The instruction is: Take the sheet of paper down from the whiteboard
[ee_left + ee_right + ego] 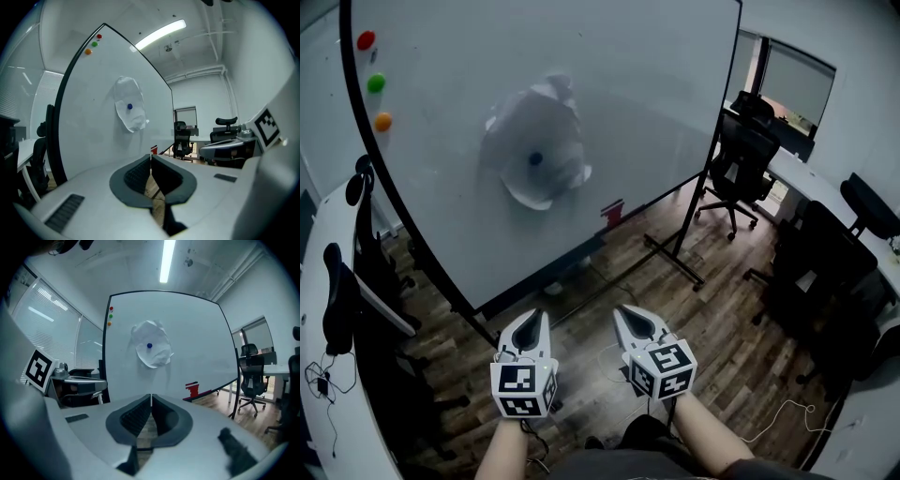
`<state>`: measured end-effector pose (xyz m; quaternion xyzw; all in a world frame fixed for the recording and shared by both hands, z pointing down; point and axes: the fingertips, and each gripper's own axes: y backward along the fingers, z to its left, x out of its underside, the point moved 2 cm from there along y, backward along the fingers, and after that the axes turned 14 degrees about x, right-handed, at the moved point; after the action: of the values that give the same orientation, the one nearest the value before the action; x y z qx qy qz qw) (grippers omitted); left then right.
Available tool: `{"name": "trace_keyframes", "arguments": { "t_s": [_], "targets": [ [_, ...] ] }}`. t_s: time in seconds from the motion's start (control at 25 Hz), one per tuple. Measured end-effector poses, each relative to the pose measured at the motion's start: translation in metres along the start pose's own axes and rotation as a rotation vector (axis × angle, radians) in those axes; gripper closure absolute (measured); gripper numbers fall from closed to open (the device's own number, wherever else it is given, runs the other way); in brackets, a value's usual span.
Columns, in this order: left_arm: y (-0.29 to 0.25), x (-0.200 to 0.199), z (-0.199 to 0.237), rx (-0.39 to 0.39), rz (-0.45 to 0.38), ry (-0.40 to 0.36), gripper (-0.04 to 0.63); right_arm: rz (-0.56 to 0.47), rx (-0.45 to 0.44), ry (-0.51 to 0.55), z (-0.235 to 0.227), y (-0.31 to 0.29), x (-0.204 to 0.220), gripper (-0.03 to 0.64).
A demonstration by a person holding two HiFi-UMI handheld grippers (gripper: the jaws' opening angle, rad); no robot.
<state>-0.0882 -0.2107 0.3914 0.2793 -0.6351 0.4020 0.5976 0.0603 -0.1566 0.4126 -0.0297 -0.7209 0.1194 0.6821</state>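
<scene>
A crumpled white sheet of paper (536, 152) (129, 111) (152, 350) hangs on the whiteboard (609, 66), pinned near its middle by a blue magnet (535, 158) (149, 346). Both grippers are held side by side some way in front of the board, pointing at it and well short of the paper. My left gripper (531, 322) (150, 157) is shut with nothing between its jaws. My right gripper (632, 317) (151, 396) is likewise shut and empty.
Red (366, 40), green (376, 82) and orange (383, 121) magnets sit at the board's upper left. A red eraser (612, 212) rests on the board's tray. Black office chairs (741, 155) and desks stand to the right, more chairs (342, 300) to the left. The board's stand foot (673, 260) crosses the wooden floor.
</scene>
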Motion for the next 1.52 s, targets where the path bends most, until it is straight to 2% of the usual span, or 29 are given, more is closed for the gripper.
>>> {"name": "trace_keyframes", "arguments": {
  "t_s": [0.24,0.6,0.92,1.24,1.44,1.52],
  "targets": [
    [-0.019,-0.001,0.015,-0.039,0.005,0.005,0.574,-0.020,-0.053,-0.007,-0.004,-0.036,-0.011,0.594],
    [-0.059,-0.019,0.049,-0.182,0.000,-0.003,0.574,-0.045,-0.224,0.014,-0.006,-0.115,-0.040,0.594],
    [-0.088,-0.029,0.072,-0.281,-0.009,0.009,0.574,-0.077,-0.327,0.019,-0.013,-0.171,-0.068,0.594],
    [-0.105,-0.045,0.085,-0.361,-0.021,0.003,0.574,-0.098,-0.355,-0.036,-0.027,-0.213,-0.094,0.592],
    [-0.113,-0.054,0.088,-0.409,-0.034,0.000,0.573,-0.126,-0.341,-0.058,-0.037,-0.239,-0.116,0.589],
    [-0.117,-0.058,0.088,-0.427,-0.043,-0.002,0.572,-0.128,-0.343,-0.070,-0.040,-0.248,-0.123,0.565]
  ]
}}
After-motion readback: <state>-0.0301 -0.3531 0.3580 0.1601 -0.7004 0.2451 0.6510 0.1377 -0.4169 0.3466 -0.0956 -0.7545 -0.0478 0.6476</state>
